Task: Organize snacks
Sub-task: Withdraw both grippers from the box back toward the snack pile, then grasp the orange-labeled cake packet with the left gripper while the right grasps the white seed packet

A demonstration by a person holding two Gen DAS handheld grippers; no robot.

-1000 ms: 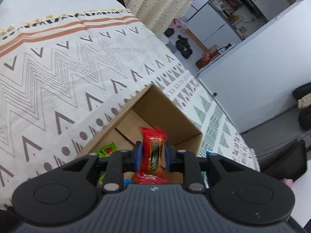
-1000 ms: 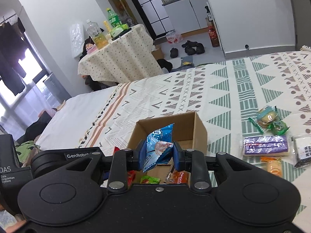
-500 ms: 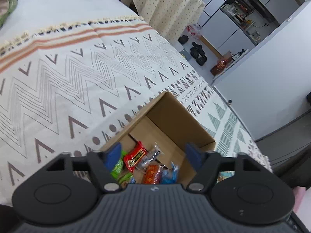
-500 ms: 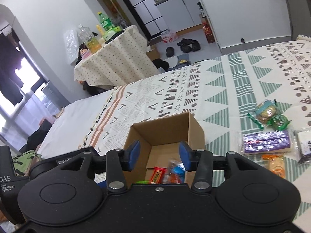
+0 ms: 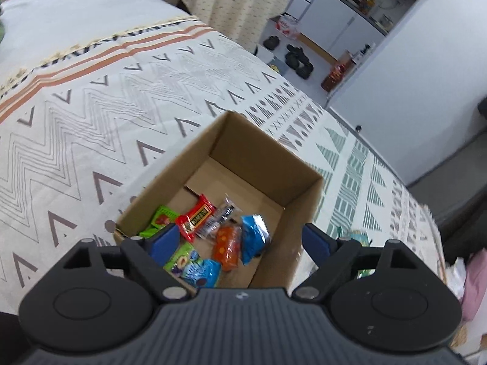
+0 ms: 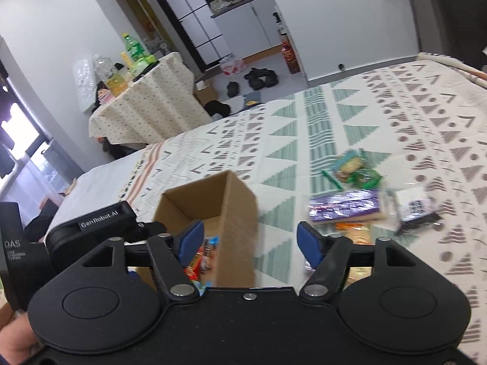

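Note:
An open cardboard box [image 5: 268,158] [image 6: 240,200] sits on the patterned bedspread. Inside lie several snack packets: a red one [image 5: 194,220], a blue one [image 5: 254,237], an orange one [image 5: 228,246] and green ones [image 5: 159,220]. My left gripper [image 5: 240,241] hovers over the box's near side, jaws opening wide, nothing between them. My right gripper [image 6: 248,241] is over the box's right wall, its jaws opening and holding nothing. To the right lie loose snacks: a purple packet [image 6: 345,205], a green biscuit pack [image 6: 354,170], an orange pack [image 6: 354,232] and a white one [image 6: 414,202].
The bedspread [image 5: 91,115] stretches left and beyond the box. Past the bed's edge stand a cloth-covered table [image 6: 146,109] with bottles, shoes on the floor [image 6: 258,79] and a white wall [image 5: 411,76]. The left gripper's body [image 6: 100,222] shows at the right wrist view's left.
Both grippers have let go: the red packet and the blue packet dropped into the box, and both pairs of jaws have spread. The right wrist view has swung right toward the loose snacks.

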